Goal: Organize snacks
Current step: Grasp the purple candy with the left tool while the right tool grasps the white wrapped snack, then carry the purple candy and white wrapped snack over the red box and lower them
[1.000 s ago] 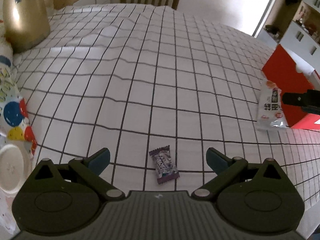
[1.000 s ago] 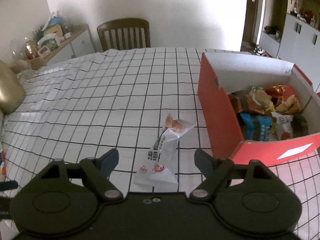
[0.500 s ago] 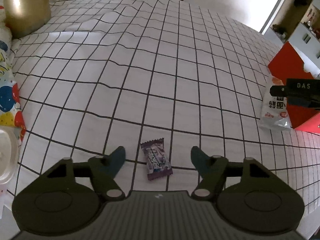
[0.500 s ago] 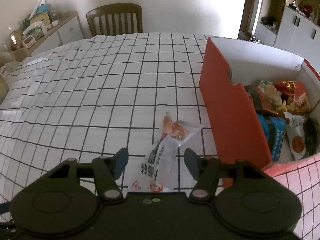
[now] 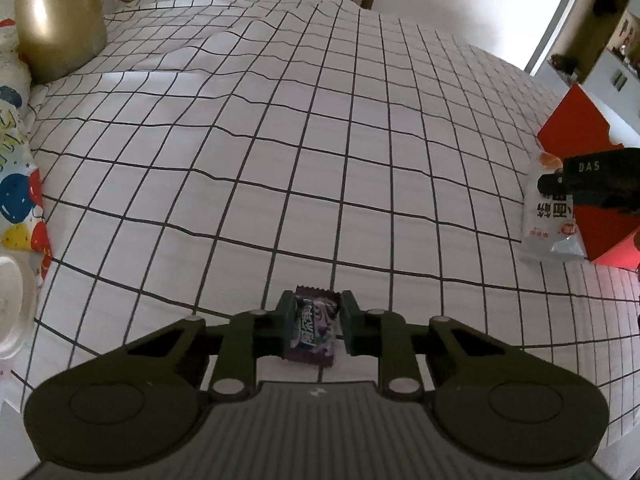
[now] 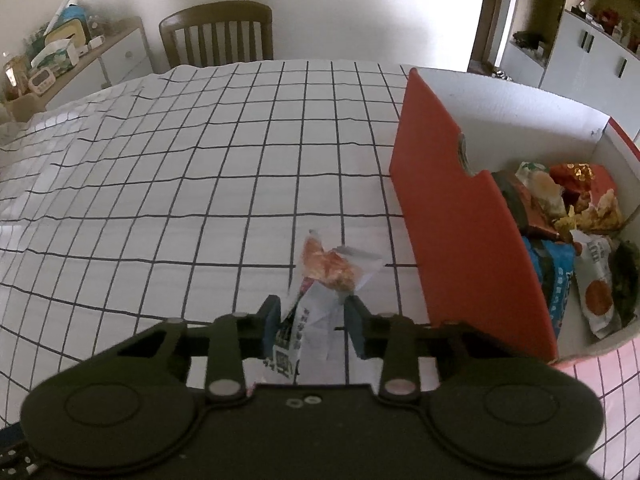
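A small purple candy [image 5: 314, 330] lies on the checked tablecloth [image 5: 280, 140], and my left gripper [image 5: 316, 320] is closing on it, both pads against the wrapper's sides. In the right wrist view, my right gripper [image 6: 314, 322] is closing on a white snack packet [image 6: 328, 268], which crumples between the pads. Its far end shows orange food. The packet [image 5: 548, 224] also shows at the right edge of the left wrist view. Just right of it stands a red box [image 6: 452, 220], open on top and holding several snack packs.
A gold vessel [image 5: 56, 20] stands at the table's far left, with a balloon-print bag [image 5: 16, 192] and a white round lid [image 5: 12, 312] along the left edge. A wooden chair [image 6: 218, 34] stands behind the table. A cluttered sideboard [image 6: 80, 60] is at the back left.
Both grippers went from wide open to closed around their snacks. The left one moved forward over the purple candy. The right one came down and forward onto the white packet.
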### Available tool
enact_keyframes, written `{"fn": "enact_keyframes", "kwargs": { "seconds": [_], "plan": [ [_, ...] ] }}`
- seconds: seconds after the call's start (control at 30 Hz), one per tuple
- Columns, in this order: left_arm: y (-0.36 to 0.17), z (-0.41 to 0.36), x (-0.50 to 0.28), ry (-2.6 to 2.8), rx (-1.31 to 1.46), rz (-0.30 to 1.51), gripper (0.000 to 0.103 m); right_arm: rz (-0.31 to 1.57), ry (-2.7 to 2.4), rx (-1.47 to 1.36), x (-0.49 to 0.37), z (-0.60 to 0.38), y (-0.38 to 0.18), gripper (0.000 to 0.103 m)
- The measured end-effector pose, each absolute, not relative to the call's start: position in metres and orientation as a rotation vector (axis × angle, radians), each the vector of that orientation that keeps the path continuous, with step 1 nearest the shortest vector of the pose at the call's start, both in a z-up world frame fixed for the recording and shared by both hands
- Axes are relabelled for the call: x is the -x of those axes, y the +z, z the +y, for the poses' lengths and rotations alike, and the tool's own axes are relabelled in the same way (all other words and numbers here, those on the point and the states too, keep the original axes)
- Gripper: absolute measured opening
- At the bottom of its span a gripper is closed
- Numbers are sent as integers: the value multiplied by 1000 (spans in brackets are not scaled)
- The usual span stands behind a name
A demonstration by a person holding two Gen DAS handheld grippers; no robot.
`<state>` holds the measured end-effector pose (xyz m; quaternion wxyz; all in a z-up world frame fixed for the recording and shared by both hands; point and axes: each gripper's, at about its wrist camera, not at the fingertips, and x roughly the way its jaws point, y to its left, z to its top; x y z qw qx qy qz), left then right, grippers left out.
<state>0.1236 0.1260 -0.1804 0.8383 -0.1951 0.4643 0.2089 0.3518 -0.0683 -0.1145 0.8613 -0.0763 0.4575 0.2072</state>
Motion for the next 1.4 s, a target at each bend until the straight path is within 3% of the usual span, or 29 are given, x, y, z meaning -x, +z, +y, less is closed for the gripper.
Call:
{"fn": "enact_keyframes", "kwargs": {
  "seconds": [0.17, 0.33, 0.77, 1.4],
  "plan": [
    [-180, 124, -124, 442, 417, 973, 21, 951, 462, 165, -349, -71, -115, 18],
    [-179, 121, -126, 437, 421, 973, 20, 927, 497, 178, -342, -74, -111, 11],
    [-156, 103, -137, 400, 410, 945, 20, 897, 633, 131, -316, -114, -69, 10],
    [-75, 30, -197, 174, 351, 838, 20, 810, 600, 43, -320, -203, -6, 10]
  ]
}}
